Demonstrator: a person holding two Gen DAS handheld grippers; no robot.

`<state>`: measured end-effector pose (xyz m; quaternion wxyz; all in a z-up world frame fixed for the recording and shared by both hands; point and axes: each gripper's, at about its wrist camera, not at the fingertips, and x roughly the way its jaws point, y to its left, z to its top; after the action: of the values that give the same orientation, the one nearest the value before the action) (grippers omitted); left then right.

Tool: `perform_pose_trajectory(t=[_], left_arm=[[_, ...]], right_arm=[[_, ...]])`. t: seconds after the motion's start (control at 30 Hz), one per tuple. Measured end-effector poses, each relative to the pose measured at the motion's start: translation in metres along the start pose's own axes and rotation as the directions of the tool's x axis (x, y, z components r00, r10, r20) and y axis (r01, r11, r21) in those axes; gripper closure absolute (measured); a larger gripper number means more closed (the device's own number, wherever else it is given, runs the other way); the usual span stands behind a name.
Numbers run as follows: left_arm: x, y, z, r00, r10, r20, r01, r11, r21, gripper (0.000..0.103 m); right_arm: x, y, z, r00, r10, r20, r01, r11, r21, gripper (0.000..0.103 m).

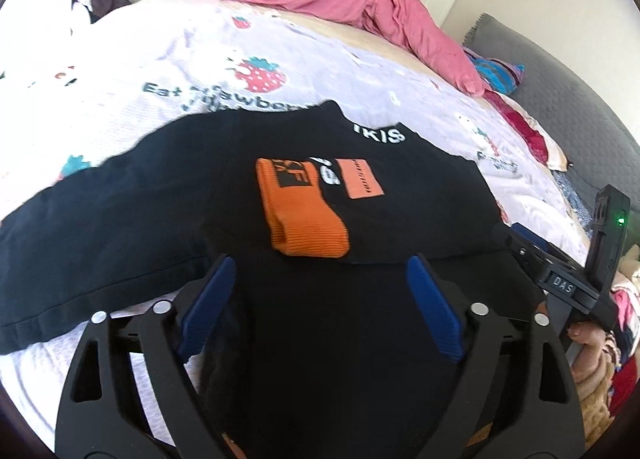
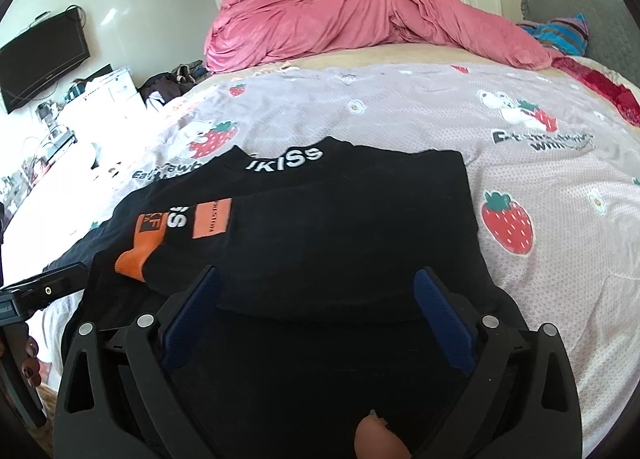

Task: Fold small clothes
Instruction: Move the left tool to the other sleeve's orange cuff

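Note:
A small black sweater [image 1: 400,219] [image 2: 340,227] lies flat on the strawberry-print sheet [image 2: 520,179], with white lettering on its collar [image 2: 290,159] at the far side. One sleeve is folded across the chest, and its orange cuff [image 1: 304,227] [image 2: 134,263] lies on top. The other sleeve stretches out to the left in the left wrist view. My left gripper [image 1: 320,259] hangs open over the sweater's near edge, nothing between its blue pads [image 1: 208,299]. My right gripper [image 2: 319,272] is open too, over the near right part of the sweater, holding nothing.
A bunched pink duvet [image 2: 360,19] lies across the far side of the bed. A grey headboard [image 1: 560,91] and a striped cloth [image 1: 496,75] are at the right. A wall television [image 2: 44,59] and cluttered furniture stand beyond the bed's left edge.

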<state>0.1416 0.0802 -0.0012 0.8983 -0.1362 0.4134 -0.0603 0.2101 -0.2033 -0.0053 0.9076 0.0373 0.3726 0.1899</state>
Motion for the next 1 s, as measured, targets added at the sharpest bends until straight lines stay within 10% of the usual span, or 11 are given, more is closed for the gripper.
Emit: perform_pose_trajectory(t=[1.0], left_arm=[[-0.053, 0.072, -0.027, 0.982, 0.17, 0.085, -0.155, 0.974, -0.164, 0.01]], right_arm=[[-0.004, 0.087, 0.001, 0.994, 0.106, 0.028, -0.1, 0.982, -0.158, 0.005]])
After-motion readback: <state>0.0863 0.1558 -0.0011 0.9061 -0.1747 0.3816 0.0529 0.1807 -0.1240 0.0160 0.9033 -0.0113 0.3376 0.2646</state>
